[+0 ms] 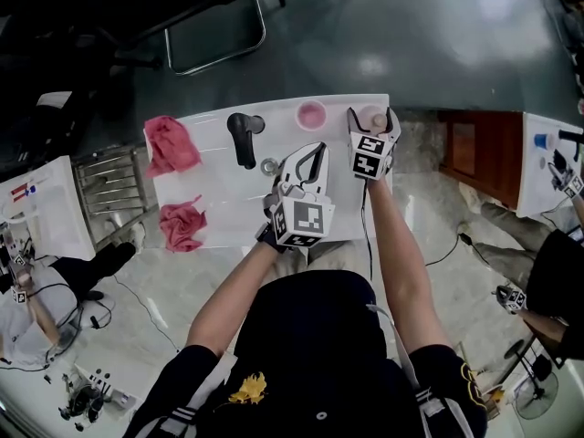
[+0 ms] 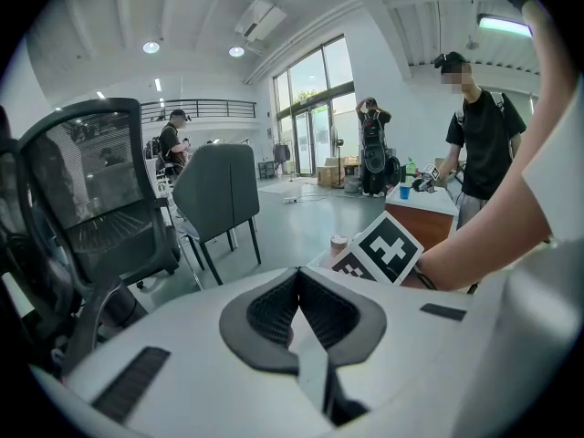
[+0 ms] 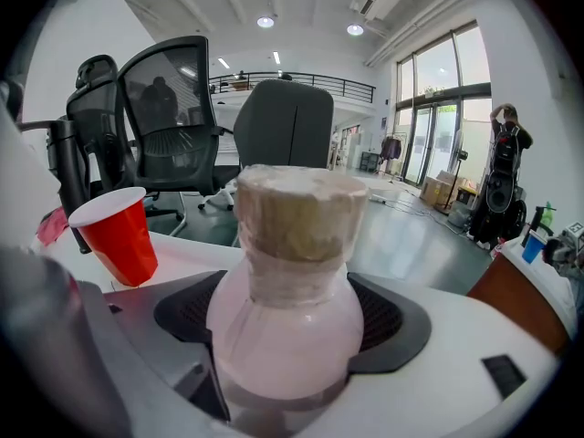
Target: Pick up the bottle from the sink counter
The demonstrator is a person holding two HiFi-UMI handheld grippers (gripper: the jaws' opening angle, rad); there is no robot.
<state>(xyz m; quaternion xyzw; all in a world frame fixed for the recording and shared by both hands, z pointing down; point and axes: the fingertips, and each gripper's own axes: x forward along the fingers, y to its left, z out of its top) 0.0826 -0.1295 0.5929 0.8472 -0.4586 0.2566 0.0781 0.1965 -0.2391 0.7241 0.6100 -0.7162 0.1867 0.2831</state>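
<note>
A pale pink bottle (image 3: 287,290) with a tape-wrapped tan cap stands between the pads of my right gripper (image 3: 288,322), which is shut on its rounded body. From the head view, the bottle (image 1: 373,121) and right gripper (image 1: 372,115) are at the far right corner of the white sink counter (image 1: 219,190). My left gripper (image 1: 318,149) hovers over the counter's middle, left of the bottle. Its pads (image 2: 265,313) meet at the tips with nothing between them. Whether the bottle's base rests on the counter is hidden.
A red cup (image 3: 117,235) stands just left of the bottle, its top (image 1: 311,115) looking pink from above. A black faucet (image 1: 244,135), a drain ring (image 1: 269,165) and two pink cloths (image 1: 171,144) (image 1: 182,224) lie further left. A wooden cabinet (image 1: 474,153) stands to the right.
</note>
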